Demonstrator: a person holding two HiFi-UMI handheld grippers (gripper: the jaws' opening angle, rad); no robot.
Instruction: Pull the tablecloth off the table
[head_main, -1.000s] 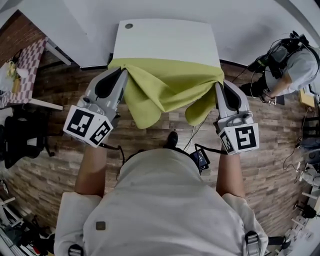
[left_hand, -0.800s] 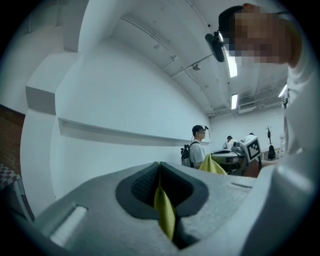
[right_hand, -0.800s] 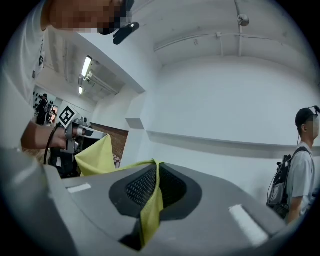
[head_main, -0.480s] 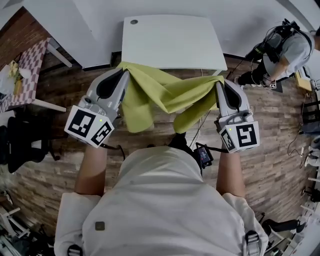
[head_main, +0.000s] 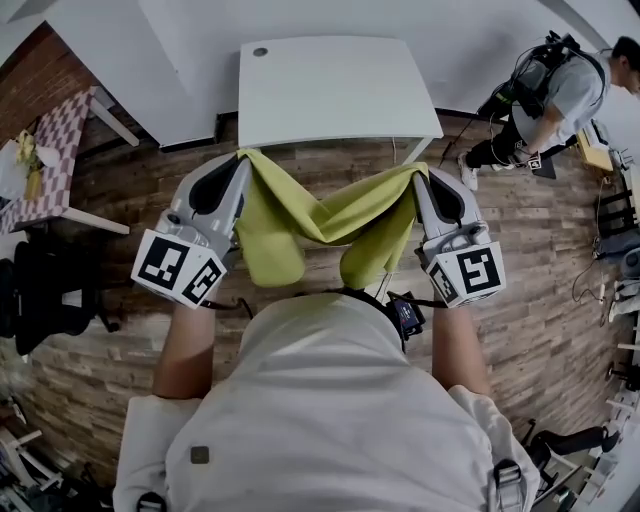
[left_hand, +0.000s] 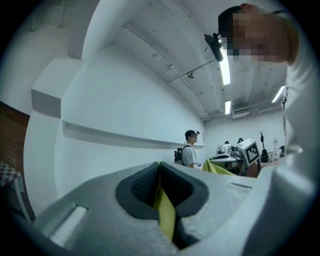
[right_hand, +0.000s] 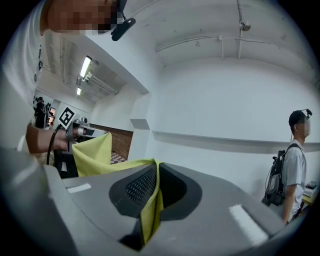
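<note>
The yellow-green tablecloth (head_main: 320, 215) hangs in the air between my two grippers, clear of the white table (head_main: 335, 90), sagging in folds toward my body. My left gripper (head_main: 240, 160) is shut on the cloth's left corner; in the left gripper view a strip of tablecloth (left_hand: 164, 212) is pinched between the jaws of the left gripper (left_hand: 160, 167). My right gripper (head_main: 418, 172) is shut on the right corner; in the right gripper view the tablecloth (right_hand: 150, 210) runs through the jaws of the right gripper (right_hand: 157, 167) and stretches left toward the other gripper.
The white table has a bare top with a small round hole (head_main: 260, 51) at its far left corner. A person with a backpack (head_main: 545, 85) stands at the right on the wood floor. A checkered table (head_main: 45, 150) and a black chair (head_main: 40, 290) stand at the left.
The cloth has come fully off the table and been drawn back toward my body. Both grippers moved a little closer together; the cloth sags deeper between them.
</note>
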